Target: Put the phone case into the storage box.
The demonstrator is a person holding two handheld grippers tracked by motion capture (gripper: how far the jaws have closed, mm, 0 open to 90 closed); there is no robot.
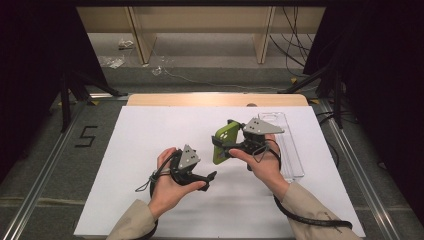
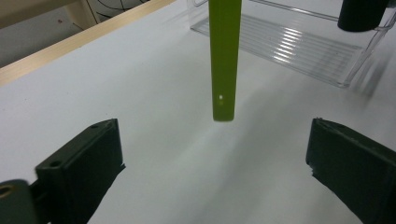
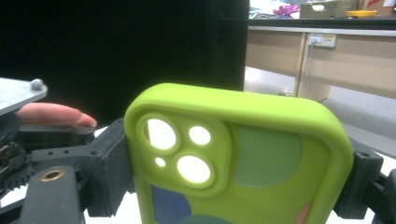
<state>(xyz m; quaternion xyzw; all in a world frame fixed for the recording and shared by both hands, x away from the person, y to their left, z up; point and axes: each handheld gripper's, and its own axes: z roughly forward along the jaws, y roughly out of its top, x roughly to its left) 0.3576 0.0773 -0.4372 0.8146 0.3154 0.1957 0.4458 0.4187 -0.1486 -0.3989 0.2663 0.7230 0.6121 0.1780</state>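
The green phone case [image 1: 224, 142] sits just right of centre in the high view, raised off the white table [image 1: 150, 130], long axis near upright, camera cut-outs at its upper end. The right gripper [image 1: 235, 145] clamps its two long edges. The left gripper [image 1: 207, 177], lower centre, has jaws spread wide, empty. A clear tray [image 1: 292, 150] lies right.

A: What sits between the black jaws?

B: A lime-green phone case [image 3: 243, 158], upright, clamped by the right gripper [image 3: 233, 186] on both side edges.

A: And its camera cut-out?

B: At the case's upper left, with three round holes and one tiny one.

A: Left of the case?

B: A fingertip [image 3: 56, 115] on the gripper body, under a grey plate [image 3: 18, 93].
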